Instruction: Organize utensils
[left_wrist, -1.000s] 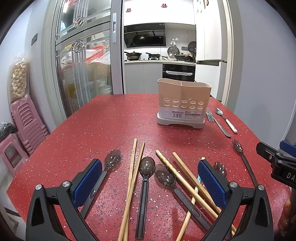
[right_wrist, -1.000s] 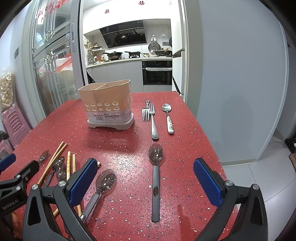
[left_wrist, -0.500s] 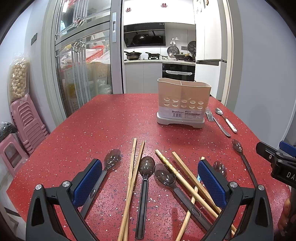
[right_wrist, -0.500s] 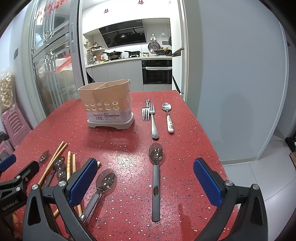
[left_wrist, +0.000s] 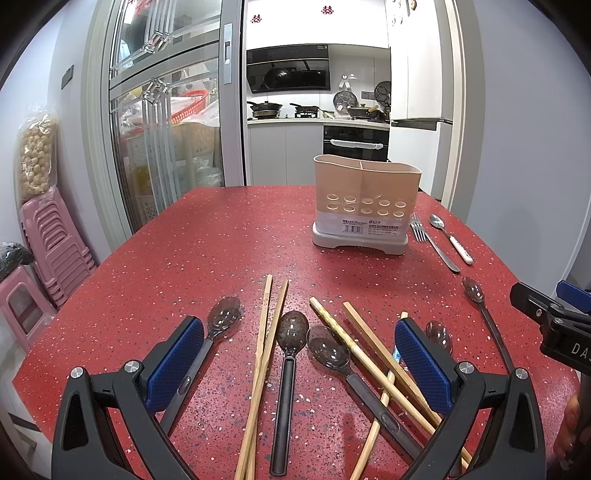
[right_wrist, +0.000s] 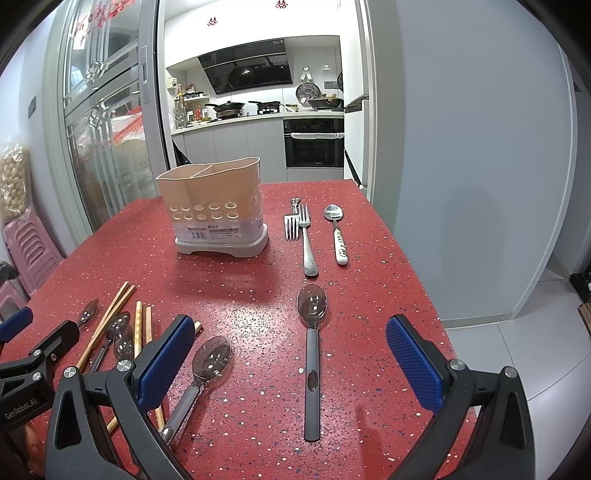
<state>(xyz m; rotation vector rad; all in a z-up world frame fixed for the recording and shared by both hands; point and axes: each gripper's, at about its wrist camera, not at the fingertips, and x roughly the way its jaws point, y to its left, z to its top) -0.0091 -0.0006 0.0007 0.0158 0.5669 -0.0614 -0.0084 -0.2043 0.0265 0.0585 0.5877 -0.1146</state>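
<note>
A beige utensil holder (left_wrist: 365, 206) (right_wrist: 218, 218) with two compartments stands empty on the red table. My left gripper (left_wrist: 299, 362) is open and empty above several dark-handled spoons (left_wrist: 291, 336) and wooden chopsticks (left_wrist: 264, 347). My right gripper (right_wrist: 291, 362) is open and empty above a dark-handled spoon (right_wrist: 312, 332); another spoon (right_wrist: 210, 363) lies by its left finger. A metal fork (right_wrist: 304, 236) and a white-handled spoon (right_wrist: 338, 232) lie to the right of the holder.
The red speckled table (left_wrist: 207, 243) ends at the right beside a grey wall (right_wrist: 480, 184). Pink stools (left_wrist: 48, 236) are stacked at the left, next to a glass sliding door (left_wrist: 162, 129). A kitchen shows behind.
</note>
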